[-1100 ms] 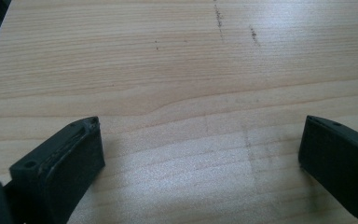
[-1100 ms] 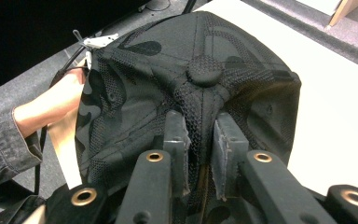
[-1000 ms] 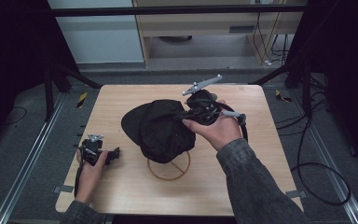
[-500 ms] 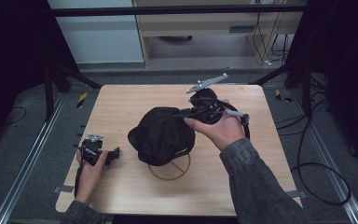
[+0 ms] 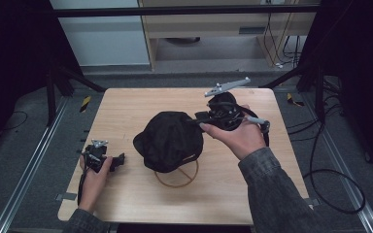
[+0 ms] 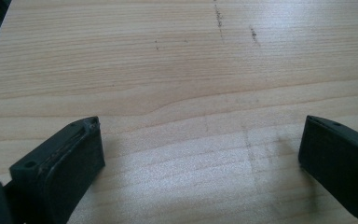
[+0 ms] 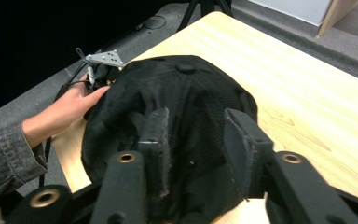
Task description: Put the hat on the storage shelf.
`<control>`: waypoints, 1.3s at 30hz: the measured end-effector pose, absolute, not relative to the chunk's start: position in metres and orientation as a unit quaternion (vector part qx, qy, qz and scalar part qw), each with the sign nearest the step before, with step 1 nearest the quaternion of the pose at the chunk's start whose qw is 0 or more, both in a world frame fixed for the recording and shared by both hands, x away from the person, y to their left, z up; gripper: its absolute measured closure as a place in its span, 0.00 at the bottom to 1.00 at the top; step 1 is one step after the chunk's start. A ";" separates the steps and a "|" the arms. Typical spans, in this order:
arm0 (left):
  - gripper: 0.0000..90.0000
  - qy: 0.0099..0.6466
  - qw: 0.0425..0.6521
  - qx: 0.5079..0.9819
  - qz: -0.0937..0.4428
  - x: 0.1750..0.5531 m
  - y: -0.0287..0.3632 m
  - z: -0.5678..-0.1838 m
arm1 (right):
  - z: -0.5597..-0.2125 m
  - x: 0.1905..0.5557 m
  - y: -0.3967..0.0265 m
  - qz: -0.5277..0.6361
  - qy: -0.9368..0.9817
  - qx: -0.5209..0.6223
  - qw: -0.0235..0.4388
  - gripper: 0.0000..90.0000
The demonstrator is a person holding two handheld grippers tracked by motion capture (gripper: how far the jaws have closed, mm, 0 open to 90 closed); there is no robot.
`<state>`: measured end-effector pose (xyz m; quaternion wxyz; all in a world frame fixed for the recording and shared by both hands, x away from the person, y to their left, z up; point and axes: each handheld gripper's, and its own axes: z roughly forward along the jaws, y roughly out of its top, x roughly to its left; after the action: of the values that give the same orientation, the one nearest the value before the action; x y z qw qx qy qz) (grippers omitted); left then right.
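A black cap (image 5: 170, 141) is being held up near the middle of the table (image 5: 126, 107). The cap is tipped on its side, with its round top button facing the left side of the table. Just under the cap, a thin tan ring (image 5: 177, 178) is lying flat on the wood, partly hidden by the cap.

The right gripper (image 5: 201, 120) is being held at the right edge of the cap by the right hand (image 5: 238, 136). In the right gripper view, the two jaws are parted a little, and black cloth of the cap (image 7: 182, 107) is sitting between them. It cannot be told if the cloth is being pinched tight.

The left gripper (image 5: 119, 161) is being rested on the table to the left of the cap, well apart from it, in the left hand (image 5: 94, 172). In the left gripper view, its jaws are spread wide, with bare wood between them.
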<state>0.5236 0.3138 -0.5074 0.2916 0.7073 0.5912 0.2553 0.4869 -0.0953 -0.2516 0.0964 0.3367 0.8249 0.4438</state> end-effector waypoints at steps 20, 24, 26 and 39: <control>0.00 0.591 0.292 0.707 0.255 0.524 0.314 -0.507 | -0.256 0.493 -0.140 0.442 0.785 0.397 0.176 0.08; 0.00 0.591 0.292 0.707 0.255 0.524 0.314 -0.507 | -0.260 0.495 -0.148 0.442 0.779 0.402 0.189 0.06; 0.00 0.591 0.291 0.707 0.255 0.523 0.314 -0.507 | -0.263 0.496 -0.152 0.444 0.773 0.411 0.192 0.07; 0.00 0.592 0.291 0.707 0.255 0.523 0.314 -0.507 | -0.292 0.500 -0.190 0.424 0.752 0.455 0.218 0.12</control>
<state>0.5235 0.3138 -0.5074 0.2914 0.7070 0.5915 0.2555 0.5004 -0.1902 -0.2916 0.2176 0.4552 0.7522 0.4239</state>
